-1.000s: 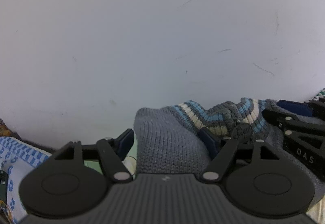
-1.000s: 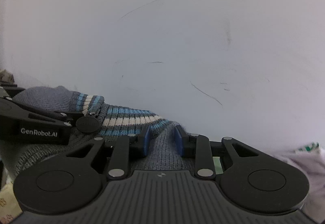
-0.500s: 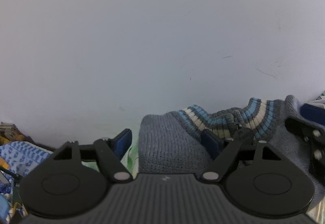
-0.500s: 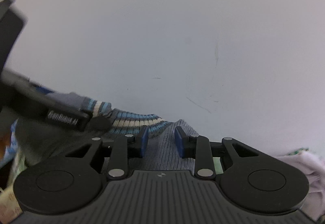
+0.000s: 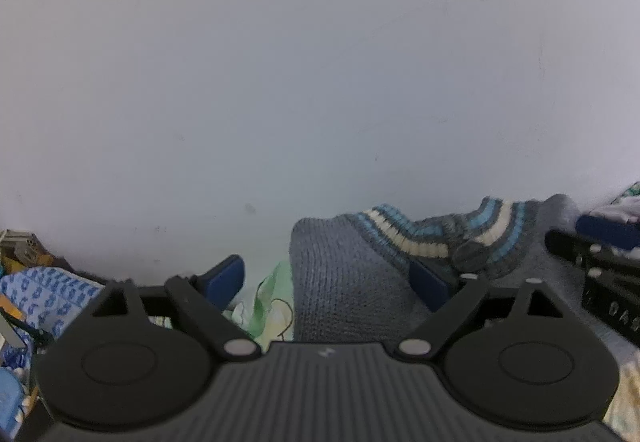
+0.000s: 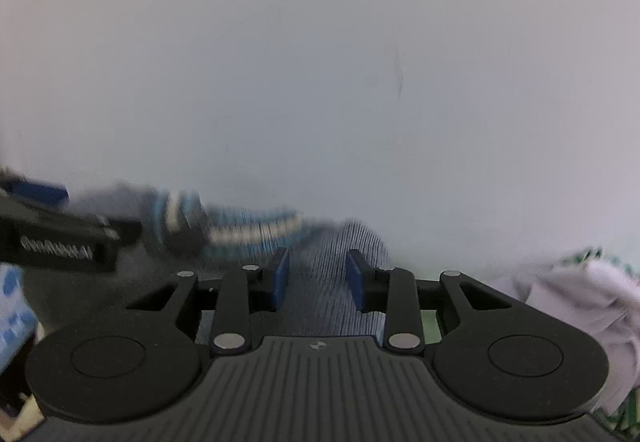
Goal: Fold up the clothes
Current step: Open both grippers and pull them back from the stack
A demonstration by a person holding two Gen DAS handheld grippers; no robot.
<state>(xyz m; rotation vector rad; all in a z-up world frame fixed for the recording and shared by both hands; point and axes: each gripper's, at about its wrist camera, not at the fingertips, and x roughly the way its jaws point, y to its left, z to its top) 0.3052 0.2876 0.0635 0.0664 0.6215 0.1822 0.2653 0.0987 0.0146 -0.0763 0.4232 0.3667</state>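
Two grippers on one grey knitted sweater (image 5: pixel 340 282), its blue-and-cream striped band (image 5: pixel 404 238) running left to right along the far edge, against a pale wall (image 5: pixel 280 81). Left gripper (image 5: pixel 328 282): jaws opening and spread wide — left pad in the air over a green-patterned cloth (image 5: pixel 268 306), well clear of the knit; right pad beside the fabric's right flank under the stripes, apparently not pressing. Right gripper (image 6: pixel 318 274): jaws also opening, a ridge of knit between the blue pads, contact hard to judge through the blur, probably slackening. Sweater bunched between the two tools, long axis across the scene, near part running back under both bodies. Each gripper visible at the edge of the other's view — right gripper at the far right of the left view, left at the far left of the right view. Likely a release; for any re-grip, knit central to the right jaws, off to the right within the left pair. White crumpled garment (image 6: pixel 568 298) at right, blue-printed cloth (image 5: pixel 48 290) at left.
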